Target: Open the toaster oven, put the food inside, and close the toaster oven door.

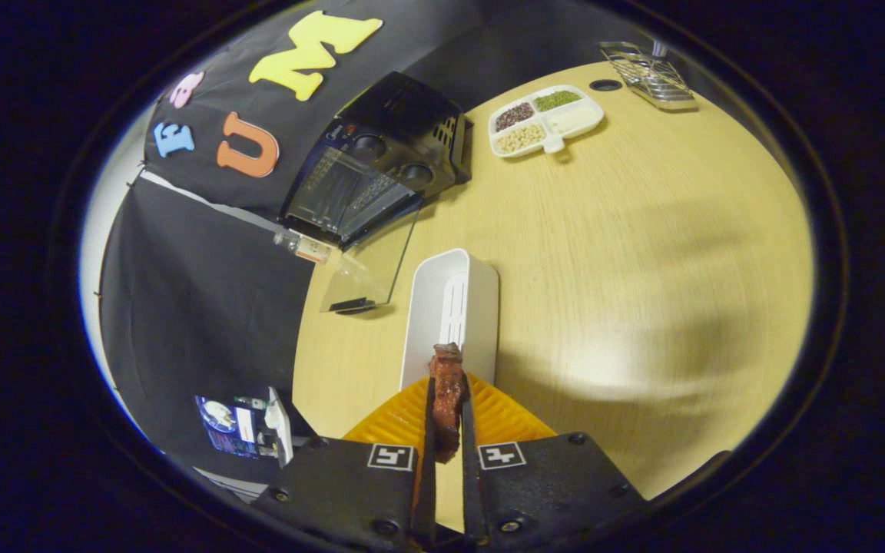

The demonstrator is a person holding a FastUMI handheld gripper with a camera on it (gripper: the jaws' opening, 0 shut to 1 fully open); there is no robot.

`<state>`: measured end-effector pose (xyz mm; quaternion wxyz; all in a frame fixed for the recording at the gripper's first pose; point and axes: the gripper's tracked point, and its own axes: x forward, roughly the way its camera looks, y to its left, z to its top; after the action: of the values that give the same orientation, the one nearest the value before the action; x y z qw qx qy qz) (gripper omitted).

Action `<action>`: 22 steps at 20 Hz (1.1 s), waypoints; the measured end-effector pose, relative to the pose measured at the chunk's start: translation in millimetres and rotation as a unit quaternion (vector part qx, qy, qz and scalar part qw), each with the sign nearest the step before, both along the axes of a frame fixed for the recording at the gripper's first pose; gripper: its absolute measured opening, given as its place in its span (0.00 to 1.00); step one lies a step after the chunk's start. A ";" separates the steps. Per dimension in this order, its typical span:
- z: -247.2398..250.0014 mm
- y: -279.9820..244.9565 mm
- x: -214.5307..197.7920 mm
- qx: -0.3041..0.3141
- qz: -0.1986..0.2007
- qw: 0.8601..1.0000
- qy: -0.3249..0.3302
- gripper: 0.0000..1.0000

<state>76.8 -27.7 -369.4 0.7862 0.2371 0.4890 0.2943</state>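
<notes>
My gripper [447, 384] is shut on a reddish-brown strip of food [447, 395], with both fingers pressing on its sides. The food stands up between the fingers, its top end sticking out beyond them. Well beyond the fingers and off to the left, a black toaster oven [381, 157] stands at the edge of the round wooden table [627, 253]. Its glass door [369, 265] hangs open, folded down toward me, and the dark inside [343, 192] shows.
A white slotted tray [454, 303] lies just ahead of the fingers, with an orange ribbed plate [500, 415] under them. A white divided dish of beans and grains [546, 119] and a wire rack [650, 73] sit at the table's far side. A small device [246, 426] hangs off the table to the left.
</notes>
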 end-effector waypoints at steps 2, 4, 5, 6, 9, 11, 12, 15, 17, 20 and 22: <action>12.2 -0.8 -0.1 0.007 0.004 1.000 -0.012 0.15; 28.8 0.7 3.5 0.015 -0.008 1.000 -0.023 0.14; 39.6 5.2 5.1 0.029 -0.012 0.999 -0.027 0.15; 50.0 10.4 5.5 0.045 -0.017 0.998 -0.029 0.14; 70.0 32.1 12.4 0.079 -0.052 0.995 -0.022 0.14; 82.1 55.7 14.8 0.104 -0.078 0.991 -0.017 0.15; 86.5 69.8 17.2 0.120 -0.093 0.988 -0.010 0.14; 99.8 120.2 30.1 0.169 -0.132 0.977 -0.007 0.13; 105.2 151.5 47.5 0.195 -0.173 0.965 -0.020 0.13; 114.2 193.0 77.9 0.243 -0.243 0.938 -0.038 0.13; 117.8 220.7 97.5 0.275 -0.272 0.921 -0.046 0.13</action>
<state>174.3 193.0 -251.6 0.7612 0.5542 0.2692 0.2026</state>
